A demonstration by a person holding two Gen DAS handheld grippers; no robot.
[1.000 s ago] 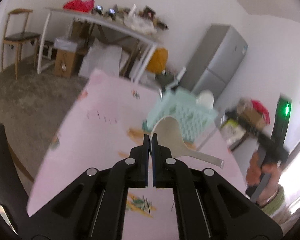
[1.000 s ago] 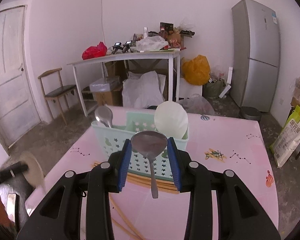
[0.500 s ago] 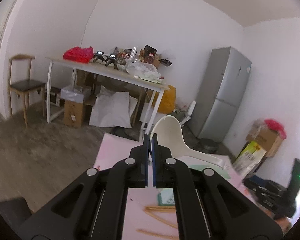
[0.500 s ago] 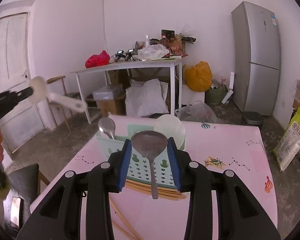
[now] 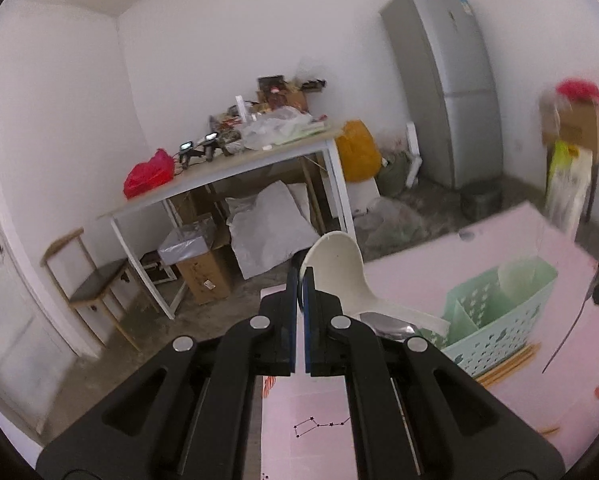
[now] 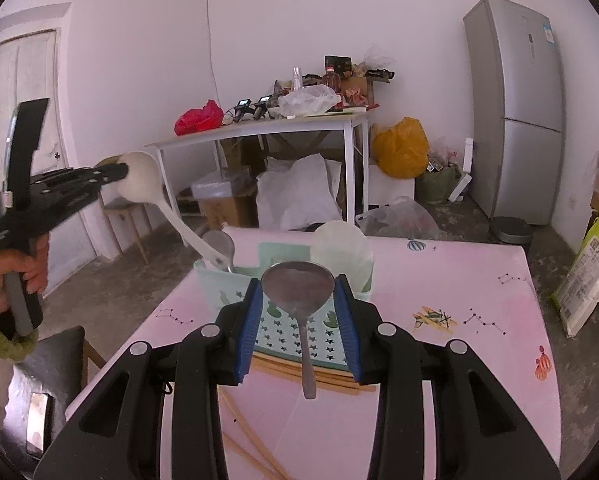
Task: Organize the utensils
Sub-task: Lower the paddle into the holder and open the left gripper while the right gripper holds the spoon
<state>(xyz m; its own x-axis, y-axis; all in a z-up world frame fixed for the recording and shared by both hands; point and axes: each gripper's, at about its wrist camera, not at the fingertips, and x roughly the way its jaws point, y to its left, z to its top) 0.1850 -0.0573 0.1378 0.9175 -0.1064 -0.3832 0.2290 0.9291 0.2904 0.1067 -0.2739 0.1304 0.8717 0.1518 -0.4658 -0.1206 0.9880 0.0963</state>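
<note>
Nearest to me, the right gripper (image 6: pixel 298 296) had its blue pads clamped on the bowl of a metal spoon (image 6: pixel 298 292), the handle hanging straight down between the two fingers. Under it lay the pink table (image 6: pixel 459 360), with a bundle of wooden chopsticks (image 6: pixel 319 376) lying flat just in front of the basket and a few more loose sticks closer in.

Off to the left, a hand (image 6: pixel 7 276) gripped the handle of the left gripper (image 6: pixel 117 170), lifted clear above the table edge. Its fingers were pressed together on the rim of a white rice paddle (image 5: pixel 335 268), which slanted down so that the handle end (image 6: pixel 215 258) reached the left end of the basket, close by a second metal spoon (image 6: pixel 219 246) standing there.

The mint-green utensil basket (image 6: pixel 299 328) stood on the table beyond the held spoon, another white paddle (image 6: pixel 341 252) upright in its right part.

Farther back stood a cluttered white desk (image 6: pixel 259 132), a wooden chair (image 5: pixel 87 276), an orange bag (image 6: pixel 399 148) and a grey refrigerator (image 6: pixel 511 108) against the wall.
</note>
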